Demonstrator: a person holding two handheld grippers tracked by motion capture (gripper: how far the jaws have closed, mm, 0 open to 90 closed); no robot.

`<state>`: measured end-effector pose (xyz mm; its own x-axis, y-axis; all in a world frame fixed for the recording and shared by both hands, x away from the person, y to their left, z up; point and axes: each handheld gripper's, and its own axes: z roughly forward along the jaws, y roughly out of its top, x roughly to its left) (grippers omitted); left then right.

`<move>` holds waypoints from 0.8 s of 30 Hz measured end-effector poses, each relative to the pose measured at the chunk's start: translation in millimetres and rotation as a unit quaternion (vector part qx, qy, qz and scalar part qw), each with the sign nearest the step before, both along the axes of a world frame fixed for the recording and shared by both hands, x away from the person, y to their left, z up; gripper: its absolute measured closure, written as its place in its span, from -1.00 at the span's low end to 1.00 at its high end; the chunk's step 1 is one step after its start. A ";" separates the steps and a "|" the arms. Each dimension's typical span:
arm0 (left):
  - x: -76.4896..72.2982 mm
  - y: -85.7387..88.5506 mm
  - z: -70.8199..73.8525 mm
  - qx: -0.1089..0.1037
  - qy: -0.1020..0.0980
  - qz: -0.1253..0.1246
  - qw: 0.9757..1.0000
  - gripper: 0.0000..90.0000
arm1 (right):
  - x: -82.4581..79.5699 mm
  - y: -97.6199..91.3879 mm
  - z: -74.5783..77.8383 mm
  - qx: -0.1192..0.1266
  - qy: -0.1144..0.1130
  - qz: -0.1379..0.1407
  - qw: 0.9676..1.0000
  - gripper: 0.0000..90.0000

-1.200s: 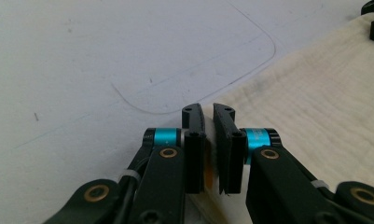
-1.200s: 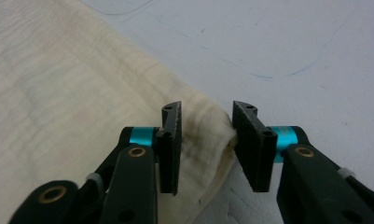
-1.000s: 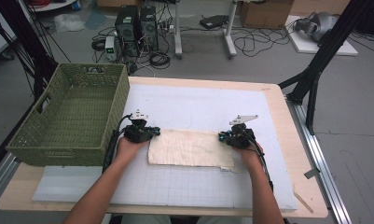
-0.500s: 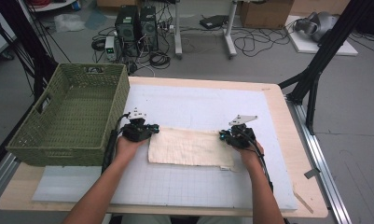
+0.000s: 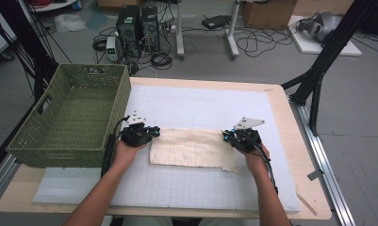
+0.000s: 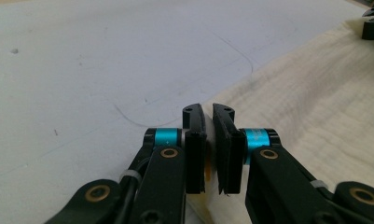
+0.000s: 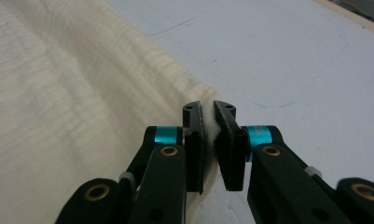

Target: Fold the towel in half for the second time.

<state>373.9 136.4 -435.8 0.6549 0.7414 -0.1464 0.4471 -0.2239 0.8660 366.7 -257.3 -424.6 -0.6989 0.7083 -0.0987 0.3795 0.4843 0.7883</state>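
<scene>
A cream cloth [image 5: 193, 148], folded into a long rectangle, lies flat on the white mat [image 5: 201, 106]. My left gripper [image 5: 153, 133] sits at the cloth's far left corner. In the left gripper view its jaws [image 6: 208, 116] stand nearly together, with the edge of the cloth [image 6: 315, 93] pinched between them. My right gripper [image 5: 227, 136] is at the far right corner. Its jaws [image 7: 209, 114] are likewise shut on a small fold of the cloth [image 7: 58, 93]. Both grippers rest low on the mat and point toward each other.
A green woven basket [image 5: 59, 153] stands at the left, partly over the table's edge, close to my left gripper. The wooden table's rim [image 5: 290, 141] runs along the right. Computers, cables and stand legs sit on the floor beyond.
</scene>
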 end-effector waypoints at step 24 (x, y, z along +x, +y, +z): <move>-26.4 5.7 6.9 -0.008 -0.024 -0.051 0.998 0.85 | -44.5 -7.0 7.4 -0.002 -0.076 0.045 0.996 0.81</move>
